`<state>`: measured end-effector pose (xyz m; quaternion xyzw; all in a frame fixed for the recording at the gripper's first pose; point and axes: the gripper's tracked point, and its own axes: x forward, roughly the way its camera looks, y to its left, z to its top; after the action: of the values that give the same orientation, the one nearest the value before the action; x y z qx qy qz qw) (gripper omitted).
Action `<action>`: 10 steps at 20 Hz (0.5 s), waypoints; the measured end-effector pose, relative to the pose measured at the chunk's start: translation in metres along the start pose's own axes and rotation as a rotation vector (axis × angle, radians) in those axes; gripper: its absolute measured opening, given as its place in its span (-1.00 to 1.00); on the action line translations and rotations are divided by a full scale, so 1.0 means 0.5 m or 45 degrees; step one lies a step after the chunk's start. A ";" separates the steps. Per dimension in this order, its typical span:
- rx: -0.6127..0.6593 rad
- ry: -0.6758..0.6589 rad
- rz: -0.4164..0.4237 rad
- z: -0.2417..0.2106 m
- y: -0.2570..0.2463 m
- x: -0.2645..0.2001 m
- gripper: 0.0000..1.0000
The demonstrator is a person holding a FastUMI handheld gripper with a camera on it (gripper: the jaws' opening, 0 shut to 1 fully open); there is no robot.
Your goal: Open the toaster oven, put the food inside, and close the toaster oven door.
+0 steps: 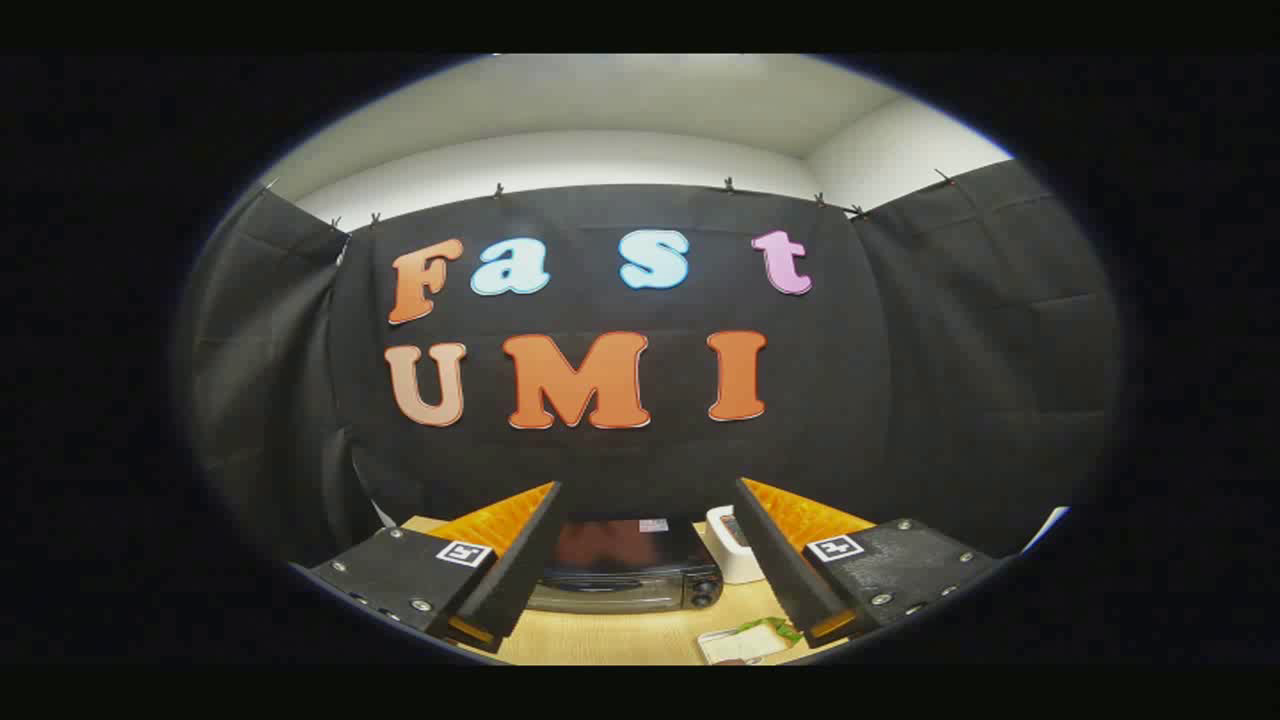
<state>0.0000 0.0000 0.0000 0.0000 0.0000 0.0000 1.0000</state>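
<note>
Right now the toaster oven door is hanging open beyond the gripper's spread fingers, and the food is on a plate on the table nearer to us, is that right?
Not quite. In the gripper view the toaster oven has its door shut, not hanging open. The rest holds: it sits beyond the gripper, whose fingers are spread wide with nothing between them, and the food lies on a plate on the table, nearer than the oven.

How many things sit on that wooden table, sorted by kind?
Toaster oven, door closed, beyond the open gripper: 1
White container beside the oven: 1
Plate of food, with green on it: 1
Total: 3, all on the table
</note>
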 end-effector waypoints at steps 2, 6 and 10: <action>-0.002 0.011 0.005 -0.005 0.005 -0.002 0.97; 0.009 -0.001 0.031 0.004 0.021 -0.004 0.97; 0.003 -0.013 0.013 0.006 0.022 -0.001 0.97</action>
<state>-0.0003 0.0111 0.0029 0.0011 -0.0051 0.0051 1.0000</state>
